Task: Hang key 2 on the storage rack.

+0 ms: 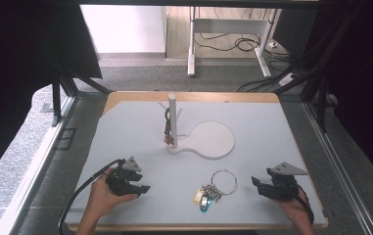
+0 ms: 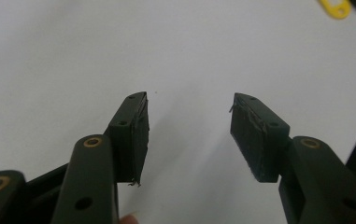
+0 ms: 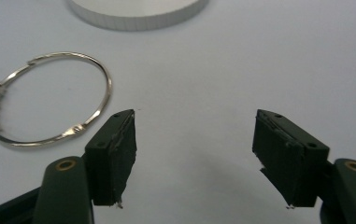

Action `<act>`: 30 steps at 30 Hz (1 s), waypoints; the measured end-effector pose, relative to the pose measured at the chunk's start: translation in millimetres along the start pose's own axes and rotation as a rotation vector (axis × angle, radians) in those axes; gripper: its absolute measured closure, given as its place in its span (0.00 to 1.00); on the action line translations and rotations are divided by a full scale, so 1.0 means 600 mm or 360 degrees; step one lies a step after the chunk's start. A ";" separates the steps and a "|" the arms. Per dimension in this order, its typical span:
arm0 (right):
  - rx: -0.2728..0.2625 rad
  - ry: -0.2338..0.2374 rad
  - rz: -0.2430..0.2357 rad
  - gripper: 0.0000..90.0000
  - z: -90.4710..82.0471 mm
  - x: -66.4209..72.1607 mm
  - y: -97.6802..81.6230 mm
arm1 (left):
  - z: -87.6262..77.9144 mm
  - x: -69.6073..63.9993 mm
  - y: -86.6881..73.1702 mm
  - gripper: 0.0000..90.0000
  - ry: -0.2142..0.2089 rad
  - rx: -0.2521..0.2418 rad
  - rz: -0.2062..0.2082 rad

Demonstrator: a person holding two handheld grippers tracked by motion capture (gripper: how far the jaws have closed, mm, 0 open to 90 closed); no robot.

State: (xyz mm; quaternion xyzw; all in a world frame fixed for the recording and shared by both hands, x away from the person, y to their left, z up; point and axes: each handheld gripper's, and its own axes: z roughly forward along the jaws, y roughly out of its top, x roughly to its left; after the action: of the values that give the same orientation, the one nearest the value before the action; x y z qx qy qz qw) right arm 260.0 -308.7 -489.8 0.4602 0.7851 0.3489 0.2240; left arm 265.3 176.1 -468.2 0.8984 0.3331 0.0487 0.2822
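Left gripper low over the near-left part of the table, jaws parted with only bare white surface between the pads; in the left gripper view nothing is held. We note the person's left hand wrapped around its body and the cable running off toward the near-left edge.

Right gripper near the front-right corner, jaws wide and empty; the right gripper view shows bare table between the pads.

Key ring lies flat on the table between the two grippers, closer to the right one and apart from it. In the right gripper view the large metal ring sits just beyond the left-hand pad, not touching it. A bunch of keys hangs off the ring's near-left side, with a yellow tag and a teal tag; the keys are small in the high view, so we cannot count them.

Further out, mid-table: a white stand with round base and upright post, pegs near its top; a dark item, perhaps another keychain, hangs against the post
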 end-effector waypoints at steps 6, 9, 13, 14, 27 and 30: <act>0.0131 0.0093 -0.0166 0.46 0.003 0.024 0.033 | -0.021 -0.001 -0.010 0.53 0.0014 -0.0051 -0.0020; 0.0221 0.0161 -0.0300 0.51 -0.002 0.038 0.062 | -0.023 -0.004 -0.013 0.52 0.0027 -0.0036 -0.0006; 0.0291 0.0210 -0.0355 0.55 -0.001 0.046 0.089 | -0.030 -0.007 -0.013 0.52 -0.0031 -0.0097 0.0004; 0.0339 0.0227 -0.0388 0.57 0.002 0.050 0.100 | -0.032 -0.008 -0.012 0.53 -0.0040 -0.0110 0.0006; 0.0812 0.0348 -0.0612 0.71 0.081 0.110 0.165 | -0.009 -0.018 -0.008 0.53 0.0000 -0.0037 0.0025; 0.0868 0.0316 -0.0601 0.74 0.099 0.110 0.168 | -0.009 -0.019 -0.008 0.53 0.0004 -0.0035 0.0025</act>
State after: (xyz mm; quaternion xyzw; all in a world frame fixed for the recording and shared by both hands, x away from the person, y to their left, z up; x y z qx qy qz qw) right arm 325.4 -196.8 -454.9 0.3137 0.9387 0.1215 0.0758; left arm 252.4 174.8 -465.3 0.8977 0.3258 0.0557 0.2914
